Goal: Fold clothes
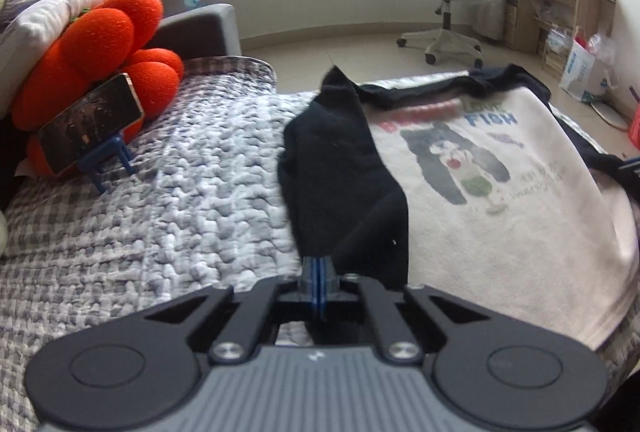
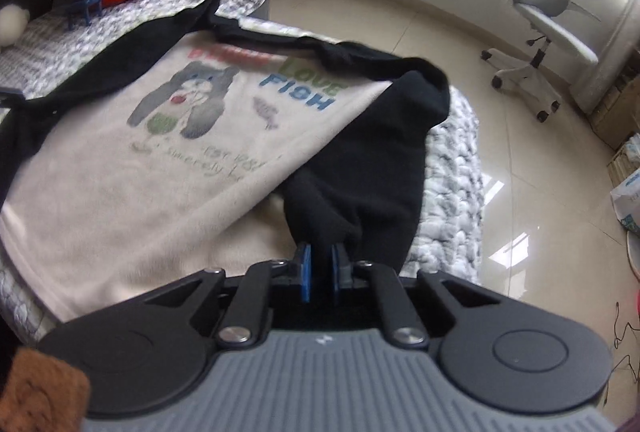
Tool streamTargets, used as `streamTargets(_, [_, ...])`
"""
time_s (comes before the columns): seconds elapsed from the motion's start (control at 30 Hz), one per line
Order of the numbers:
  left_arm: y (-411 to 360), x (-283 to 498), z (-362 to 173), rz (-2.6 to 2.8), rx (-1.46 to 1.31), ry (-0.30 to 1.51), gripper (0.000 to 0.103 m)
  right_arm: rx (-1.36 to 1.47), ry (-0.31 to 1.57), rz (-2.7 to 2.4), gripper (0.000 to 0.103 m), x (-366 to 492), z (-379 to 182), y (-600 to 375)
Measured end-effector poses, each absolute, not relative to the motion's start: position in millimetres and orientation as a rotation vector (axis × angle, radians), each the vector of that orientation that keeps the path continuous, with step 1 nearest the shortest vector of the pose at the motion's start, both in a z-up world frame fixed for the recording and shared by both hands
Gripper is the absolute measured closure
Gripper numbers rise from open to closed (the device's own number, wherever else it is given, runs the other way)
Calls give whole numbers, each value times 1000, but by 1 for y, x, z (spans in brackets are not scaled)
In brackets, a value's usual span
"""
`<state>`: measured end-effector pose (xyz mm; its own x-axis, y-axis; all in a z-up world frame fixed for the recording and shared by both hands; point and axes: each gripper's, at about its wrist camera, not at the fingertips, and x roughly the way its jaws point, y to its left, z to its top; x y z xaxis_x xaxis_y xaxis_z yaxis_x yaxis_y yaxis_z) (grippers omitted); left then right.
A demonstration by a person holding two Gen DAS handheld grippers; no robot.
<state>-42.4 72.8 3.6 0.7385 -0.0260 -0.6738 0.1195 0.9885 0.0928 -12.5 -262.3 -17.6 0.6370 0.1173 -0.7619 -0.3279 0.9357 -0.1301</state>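
A quilted checked bed [image 1: 168, 191] carries a white T-shirt [image 1: 500, 199] spread print-up, collar toward the far edge, long axis running away from the cameras. The left tool [image 1: 319, 270] is clenched on the black left sleeve [image 1: 340, 167]; the right tool [image 2: 321, 264] pinches the black right sleeve [image 2: 372, 167]. Judged step: sleeve fold starting. Next, both sleeves likely need drawing inward over the print.
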Motion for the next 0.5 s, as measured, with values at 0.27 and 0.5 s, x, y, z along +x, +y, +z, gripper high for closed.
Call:
streamTargets(0.27, [129, -26, 10, 85, 4, 718, 102, -136, 800, 208, 94, -9, -3, -293])
streamTargets(0.5, [145, -23, 6, 119, -46, 743, 102, -216, 901, 250, 84, -9, -22, -286])
